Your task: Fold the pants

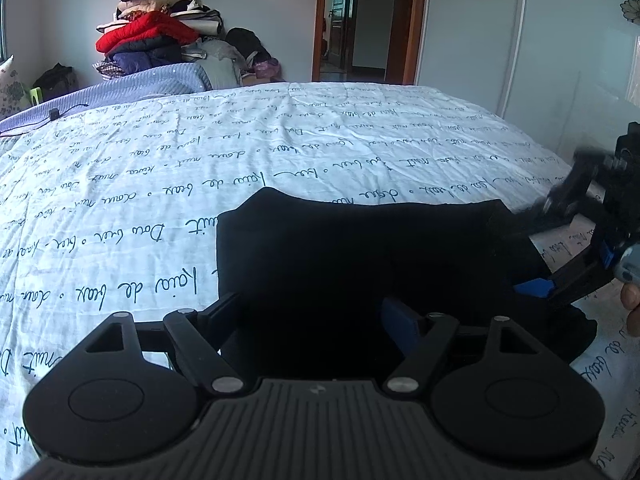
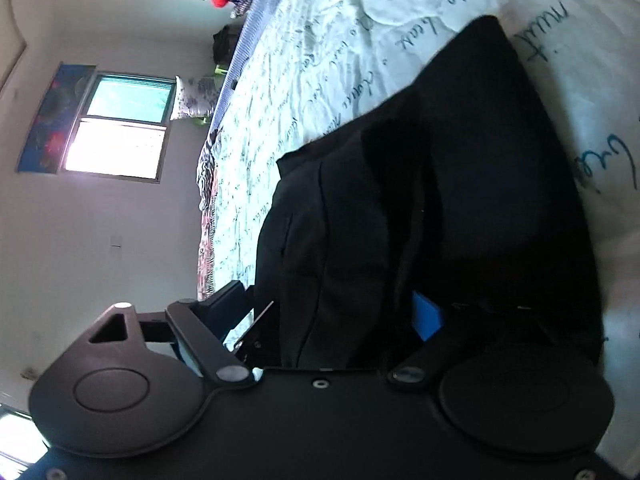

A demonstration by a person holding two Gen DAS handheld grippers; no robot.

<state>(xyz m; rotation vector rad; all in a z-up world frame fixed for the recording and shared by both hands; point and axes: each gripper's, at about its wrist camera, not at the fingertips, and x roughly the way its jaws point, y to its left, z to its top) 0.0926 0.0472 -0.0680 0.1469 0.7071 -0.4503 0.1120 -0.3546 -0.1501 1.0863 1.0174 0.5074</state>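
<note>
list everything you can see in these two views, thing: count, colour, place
pants: 1, black, folded into a compact stack on the near part of the bed
bedspread: 1, white with dark handwriting print, covering the bed
blanket: 1, pale blue, along the far left edge of the bed
clothes pile: 1, red, dark and pale items, stacked against the far wall
cushion: 1, floral print, below the window
window: 1, bright, on the side wall
doorway: 1, brown wooden frame, far wall
wardrobe door: 1, white with flower border, right of the doorway
left gripper: 1, black, blue pads, jaws wide over the pants
right gripper: 1, black, blue pads, jaws wide at the right edge of the pants
hand: 1, far right edge, behind the right gripper
</note>
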